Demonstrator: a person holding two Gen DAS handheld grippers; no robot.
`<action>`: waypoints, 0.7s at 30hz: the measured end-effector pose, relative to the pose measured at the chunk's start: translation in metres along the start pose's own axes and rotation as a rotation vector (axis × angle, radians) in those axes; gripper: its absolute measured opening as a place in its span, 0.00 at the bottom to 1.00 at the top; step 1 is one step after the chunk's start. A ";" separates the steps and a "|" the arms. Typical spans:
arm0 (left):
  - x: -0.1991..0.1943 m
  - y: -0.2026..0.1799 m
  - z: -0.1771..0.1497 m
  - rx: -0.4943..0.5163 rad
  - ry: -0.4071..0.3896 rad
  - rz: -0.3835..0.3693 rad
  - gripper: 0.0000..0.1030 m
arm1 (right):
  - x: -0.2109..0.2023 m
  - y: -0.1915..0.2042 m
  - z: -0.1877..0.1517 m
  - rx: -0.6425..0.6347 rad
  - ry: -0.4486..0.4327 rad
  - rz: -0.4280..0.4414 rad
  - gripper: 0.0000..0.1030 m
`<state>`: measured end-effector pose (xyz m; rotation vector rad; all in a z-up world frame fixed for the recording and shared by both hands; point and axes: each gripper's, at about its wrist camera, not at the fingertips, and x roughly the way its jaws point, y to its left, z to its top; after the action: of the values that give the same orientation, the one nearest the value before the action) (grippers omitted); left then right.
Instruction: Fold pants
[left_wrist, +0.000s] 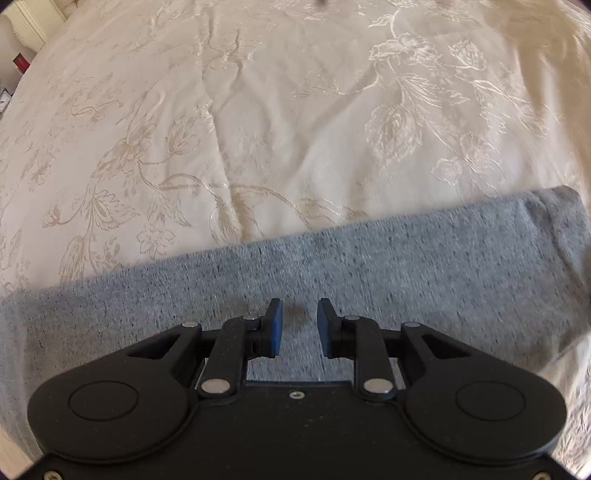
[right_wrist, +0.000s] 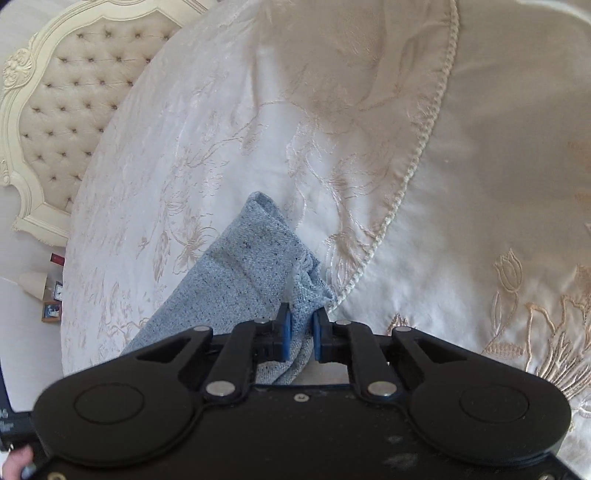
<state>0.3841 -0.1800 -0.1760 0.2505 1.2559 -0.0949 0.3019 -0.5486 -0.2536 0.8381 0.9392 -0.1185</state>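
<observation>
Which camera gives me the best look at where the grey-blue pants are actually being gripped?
The right wrist view. There the right gripper is shut on a bunched fold of the grey-blue knit pants, with cloth visible between its blue pads. The left wrist view shows only a flat stretch of the pants on the cream embroidered bedspread, under the open left gripper.

Soft, even daylight in both views, brightest toward 11 o'clock. Sheen on the cream embroidered satin bedspread (left_wrist: 258, 122). Faint shadow at 6 o'clock under the black left gripper (left_wrist: 300, 326) on the grey speckled knit pants (left_wrist: 406, 258). Motion blur there. Strong fisheye bending and dark corners at 1 and 11 o'clock.
</observation>
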 end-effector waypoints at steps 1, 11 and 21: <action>0.005 0.002 0.007 -0.017 -0.001 0.013 0.32 | -0.004 0.003 0.001 -0.018 -0.007 0.004 0.12; 0.046 0.005 0.041 0.024 0.030 0.068 0.30 | -0.013 0.019 0.008 -0.089 -0.017 0.030 0.12; -0.016 0.021 -0.020 -0.065 0.013 -0.088 0.31 | -0.028 0.030 0.005 -0.112 -0.035 0.022 0.11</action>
<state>0.3644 -0.1560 -0.1634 0.1398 1.2805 -0.1283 0.3006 -0.5387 -0.2134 0.7403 0.8948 -0.0606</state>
